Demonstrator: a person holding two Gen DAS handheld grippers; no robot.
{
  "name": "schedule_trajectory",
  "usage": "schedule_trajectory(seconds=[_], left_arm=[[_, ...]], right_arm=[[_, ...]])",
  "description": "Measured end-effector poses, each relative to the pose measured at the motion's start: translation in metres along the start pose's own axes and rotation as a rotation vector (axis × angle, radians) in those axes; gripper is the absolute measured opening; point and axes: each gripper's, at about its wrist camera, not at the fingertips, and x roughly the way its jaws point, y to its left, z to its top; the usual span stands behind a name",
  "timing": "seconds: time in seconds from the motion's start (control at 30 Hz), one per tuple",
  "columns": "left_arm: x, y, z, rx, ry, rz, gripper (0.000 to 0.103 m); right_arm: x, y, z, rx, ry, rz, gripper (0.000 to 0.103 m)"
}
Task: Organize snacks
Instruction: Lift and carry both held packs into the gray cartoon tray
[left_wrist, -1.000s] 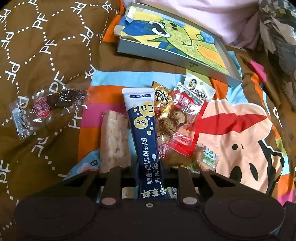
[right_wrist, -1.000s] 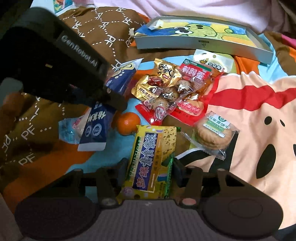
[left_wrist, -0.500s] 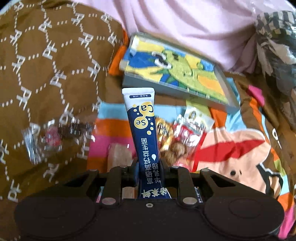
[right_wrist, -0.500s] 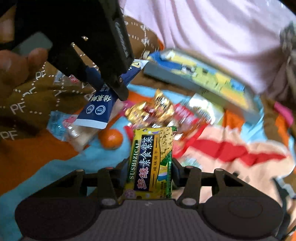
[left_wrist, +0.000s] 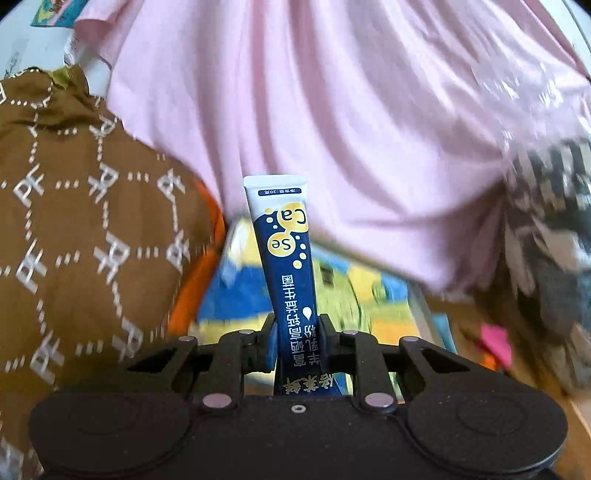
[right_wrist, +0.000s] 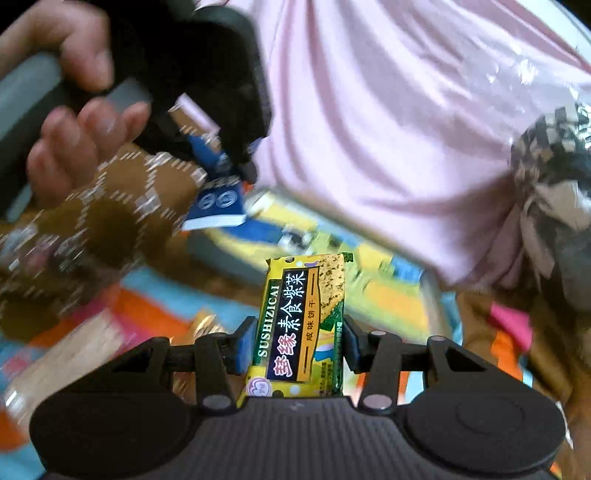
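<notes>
While both hands are carrying their loads above the bed, the left gripper (left_wrist: 295, 334) is clamping a blue sachet (left_wrist: 286, 258) narrowly at its lower part, so the sachet is standing upright in the centre of the left wrist view. The right gripper (right_wrist: 295, 345) is gripping a yellow biscuit pack (right_wrist: 304, 317) by its 2 long edges, jaws set partway, keeping the label facing up at lower centre of the right wrist view. At upper left of that view a hand (right_wrist: 79, 122) is holding the left gripper with the sachet hanging from it. The tray (left_wrist: 369, 295) with the cartoon picture is lying blurred behind both snacks, below the pink cloth (left_wrist: 351, 129). Judging by this, both snacks are being held over the tray for placing, probably side by side. The brown quilt (left_wrist: 85, 240) is filling the left of the frame.
</notes>
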Motion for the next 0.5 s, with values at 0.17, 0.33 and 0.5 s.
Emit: schedule_trajectory(seconds=[0.17,0.33,0.5], left_arm=[[0.036,0.012,0.006,-0.053,-0.061,0.001,0.023],[0.065,0.015,0.004,-0.008,-0.089,-0.005,0.023],[0.084,0.01,-0.004,0.074,-0.074,0.001,0.023]], right_arm=[[0.048,-0.023,0.021,0.083,-0.058,-0.032,0.052],[0.084,-0.039,0.025,0.14,-0.085,-0.049,0.052],[0.111,-0.045,0.018,0.183,-0.081,-0.058,0.052]])
